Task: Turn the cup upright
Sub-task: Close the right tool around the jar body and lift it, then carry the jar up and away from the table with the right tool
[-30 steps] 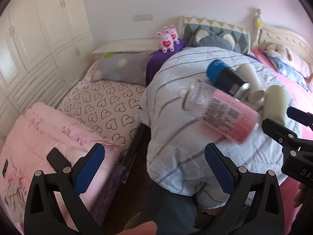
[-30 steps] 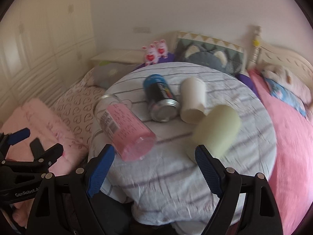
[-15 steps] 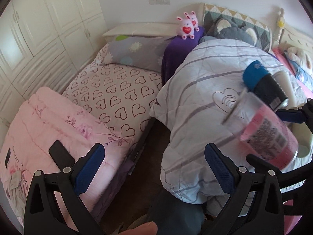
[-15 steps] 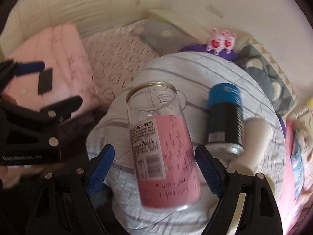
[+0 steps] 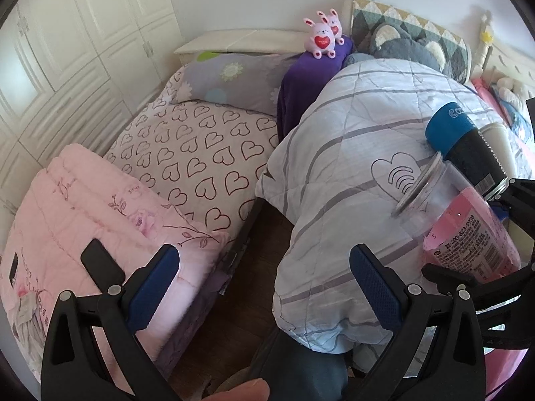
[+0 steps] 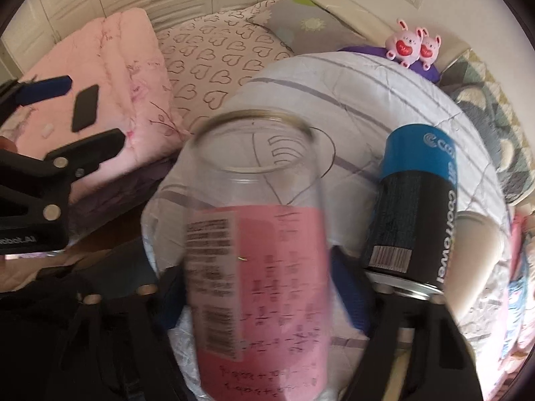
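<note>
A clear glass cup with a pink label (image 6: 257, 267) fills the right wrist view, lying on its side with its open mouth pointing away. My right gripper (image 6: 257, 297) is closed around its lower body, blue pads (image 6: 347, 297) pressed on both sides. The cup also shows at the right edge of the left wrist view (image 5: 461, 230), tilted, with the right gripper's black arms around it. My left gripper (image 5: 264, 287) is open and empty, off to the left over the gap between the beds.
A blue-and-black can (image 6: 414, 207) lies beside the cup on the round striped quilt (image 5: 351, 140), with a white cup (image 6: 478, 247) behind it. A pink folded quilt (image 5: 83, 207) and heart-print sheet (image 5: 200, 153) lie left. Two pink plush rabbits (image 5: 322, 35) sit at the back.
My right gripper moved forward and closed on the pink-labelled cup, which now sits much closer in its view. The left gripper barely moved.
</note>
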The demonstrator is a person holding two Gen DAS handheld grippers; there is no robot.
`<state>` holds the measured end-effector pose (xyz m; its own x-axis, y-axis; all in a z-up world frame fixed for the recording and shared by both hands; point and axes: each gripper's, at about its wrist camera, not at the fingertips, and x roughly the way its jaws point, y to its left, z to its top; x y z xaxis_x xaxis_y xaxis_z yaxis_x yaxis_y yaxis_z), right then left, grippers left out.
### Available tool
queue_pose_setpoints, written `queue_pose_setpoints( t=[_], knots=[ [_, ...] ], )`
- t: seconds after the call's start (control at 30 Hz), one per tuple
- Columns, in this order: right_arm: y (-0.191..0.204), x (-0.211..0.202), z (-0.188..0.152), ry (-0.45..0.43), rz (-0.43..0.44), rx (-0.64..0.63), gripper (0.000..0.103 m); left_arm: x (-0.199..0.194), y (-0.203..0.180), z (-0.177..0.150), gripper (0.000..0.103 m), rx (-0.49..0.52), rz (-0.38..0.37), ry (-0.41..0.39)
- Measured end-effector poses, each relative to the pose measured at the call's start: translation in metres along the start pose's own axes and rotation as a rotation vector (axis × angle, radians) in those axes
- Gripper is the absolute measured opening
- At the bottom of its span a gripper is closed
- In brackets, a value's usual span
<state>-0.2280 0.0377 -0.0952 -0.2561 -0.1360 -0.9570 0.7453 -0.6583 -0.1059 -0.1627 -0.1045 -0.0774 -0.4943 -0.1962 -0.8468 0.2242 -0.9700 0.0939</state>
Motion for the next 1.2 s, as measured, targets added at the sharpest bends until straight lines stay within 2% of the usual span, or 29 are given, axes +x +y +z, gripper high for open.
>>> queue_pose_setpoints(
  t=[0.13,0.33,0.53,0.73,0.83,0.93,1.17,1.2],
  knots=[
    [-0.002,-0.003,-0.001,-0.018,0.013,0.02,0.07,-0.003,-0.004,0.003,0.103,0.007,-0.003,-0.006],
    [-0.014,-0.02,-0.006,-0.092,0.089,0.118,0.07,-0.006,-0.007,0.011,0.103,0.013,0.0,-0.018],
    [-0.047,-0.049,-0.009,-0.203,0.148,0.281,0.07,-0.016,-0.02,0.037,0.103,0.036,-0.011,-0.076],
    [-0.129,-0.073,-0.007,-0.337,0.145,0.538,0.07,-0.019,-0.054,0.082,0.103,0.081,-0.036,-0.145],
    [-0.18,-0.072,-0.003,-0.369,0.124,0.663,0.07,-0.016,-0.076,0.106,0.103,0.107,-0.055,-0.164],
    [-0.221,-0.063,0.004,-0.366,0.062,0.752,0.07,-0.008,-0.103,0.131,0.103,0.136,-0.075,-0.176],
    [-0.301,-0.015,0.026,-0.288,0.026,0.881,0.07,0.021,-0.163,0.184,0.103,0.188,-0.114,-0.167],
    [-0.31,-0.015,0.02,-0.277,0.029,0.896,0.07,0.025,-0.171,0.192,0.103,0.197,-0.121,-0.165]
  ],
)
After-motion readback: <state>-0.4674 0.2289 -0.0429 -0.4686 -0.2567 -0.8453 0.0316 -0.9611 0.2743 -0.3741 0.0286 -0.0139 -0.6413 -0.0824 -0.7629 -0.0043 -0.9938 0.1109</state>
